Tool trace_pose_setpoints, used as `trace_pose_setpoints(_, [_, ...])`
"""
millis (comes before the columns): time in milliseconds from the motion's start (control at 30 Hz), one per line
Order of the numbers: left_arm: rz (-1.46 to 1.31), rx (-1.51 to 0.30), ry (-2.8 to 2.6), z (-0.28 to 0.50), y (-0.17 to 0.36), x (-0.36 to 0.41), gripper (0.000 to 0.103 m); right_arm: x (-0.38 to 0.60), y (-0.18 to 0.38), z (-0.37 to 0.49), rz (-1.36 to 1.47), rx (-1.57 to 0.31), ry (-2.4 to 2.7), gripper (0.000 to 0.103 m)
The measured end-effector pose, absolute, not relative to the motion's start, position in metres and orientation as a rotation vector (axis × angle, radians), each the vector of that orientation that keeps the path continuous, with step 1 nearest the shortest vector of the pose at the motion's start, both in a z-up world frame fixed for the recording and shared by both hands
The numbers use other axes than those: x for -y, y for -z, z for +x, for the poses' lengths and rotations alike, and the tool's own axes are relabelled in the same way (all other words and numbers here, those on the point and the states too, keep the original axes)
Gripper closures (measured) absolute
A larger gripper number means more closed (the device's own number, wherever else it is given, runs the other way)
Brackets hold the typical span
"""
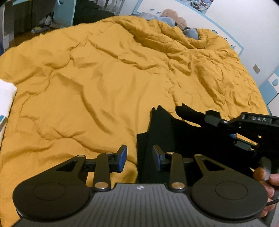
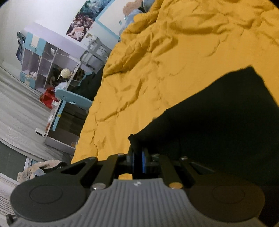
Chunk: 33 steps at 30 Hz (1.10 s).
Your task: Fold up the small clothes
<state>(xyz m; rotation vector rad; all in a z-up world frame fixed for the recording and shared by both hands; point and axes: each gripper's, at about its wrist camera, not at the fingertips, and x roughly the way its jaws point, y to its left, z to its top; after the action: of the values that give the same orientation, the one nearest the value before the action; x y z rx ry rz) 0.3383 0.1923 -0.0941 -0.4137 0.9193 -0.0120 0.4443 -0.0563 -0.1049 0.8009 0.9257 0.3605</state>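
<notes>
A black garment (image 1: 165,132) lies on the yellow quilt (image 1: 87,78) at the lower right of the left wrist view. My left gripper (image 1: 139,157) is open, its blue pads (image 1: 123,158) standing apart just above the garment's left edge, and nothing is pinched between them. My right gripper (image 1: 211,117) comes in from the right, shut on a raised corner of the black cloth, with a hand (image 1: 265,176) behind it. In the right wrist view my right gripper (image 2: 139,157) is shut on the black garment (image 2: 218,113), which spreads to the upper right over the quilt (image 2: 174,52).
A folded white cloth (image 1: 7,94) lies at the quilt's left edge. A plush toy (image 1: 172,15) and a blue pillow (image 1: 190,32) sit at the head of the bed. Beside the bed are shelves (image 2: 48,64), a blue chair (image 2: 73,97) and clothing on the floor (image 2: 34,169).
</notes>
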Motion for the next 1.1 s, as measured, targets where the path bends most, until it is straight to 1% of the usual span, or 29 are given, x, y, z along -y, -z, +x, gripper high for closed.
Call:
trace_pose_setpoints(67, [-0.423,-0.922,0.018,0.338,0.097,-0.195,0.065,0.050,0.105,0.447,0.817,-0.912,-0.373,0.102])
trace_pose_setpoints(133, [-0.428,-0.923,0.021,0.338,0.100,-0.197,0.065,0.040,0.097,0.446,0.765,-0.900,-0.380,0.102])
trace_pose_setpoints(200, [-0.438,-0.930,0.021,0.339,0.105,-0.198,0.065,0.028,0.097,0.451,0.708,-0.931,-0.376,0.102])
trace_pose_setpoints(333, [-0.457,-0.947,0.014,0.336,0.112,-0.200,0.065,0.017,0.118,0.458,0.678,-1.030,-0.376,0.102])
trace_pose_setpoints(367, [-0.457,-0.951,0.014,0.335,0.113,-0.200,0.065,0.014,0.123,0.459,0.660,-1.061,-0.371,0.097])
trace_pose_setpoints(400, [-0.457,-0.955,0.013,0.333,0.113,-0.200,0.065,0.011,0.127,0.459,0.648,-1.089,-0.373,0.095])
trace_pose_setpoints(433, [-0.460,-0.957,0.016,0.331,0.112,-0.200,0.065,0.010,0.129,0.458,0.653,-1.110,-0.381,0.090])
trace_pose_setpoints(500, [-0.478,-0.949,0.033,0.325,0.107,-0.202,0.063,0.011,0.122,0.451,0.686,-1.106,-0.430,0.085])
trace_pose_setpoints(533, [-0.488,-0.942,0.046,0.322,0.104,-0.202,0.062,0.014,0.115,0.446,0.690,-1.088,-0.457,0.078])
trace_pose_setpoints(567, [-0.499,-0.933,0.063,0.319,0.100,-0.203,0.058,0.016,0.106,0.440,0.687,-1.066,-0.471,0.069])
trace_pose_setpoints(600, [-0.510,-0.923,0.079,0.315,0.096,-0.203,0.053,0.021,0.094,0.432,0.687,-1.031,-0.489,0.066])
trace_pose_setpoints(767, [-0.576,-0.900,0.162,0.292,0.081,-0.201,0.044,0.061,0.047,0.387,0.661,-0.858,-0.527,0.060])
trace_pose_setpoints(833, [-0.600,-0.907,0.190,0.284,0.079,-0.198,0.044,0.080,0.040,0.368,0.609,-0.823,-0.483,0.059])
trace_pose_setpoints(1000, [-0.633,-0.965,0.200,0.263,0.084,-0.196,0.043,0.118,0.055,0.319,0.490,-0.833,-0.380,0.059])
trace_pose_setpoints(1100, [-0.655,-1.014,0.178,0.251,0.092,-0.196,0.037,0.133,0.076,0.293,0.433,-0.866,-0.333,0.058])
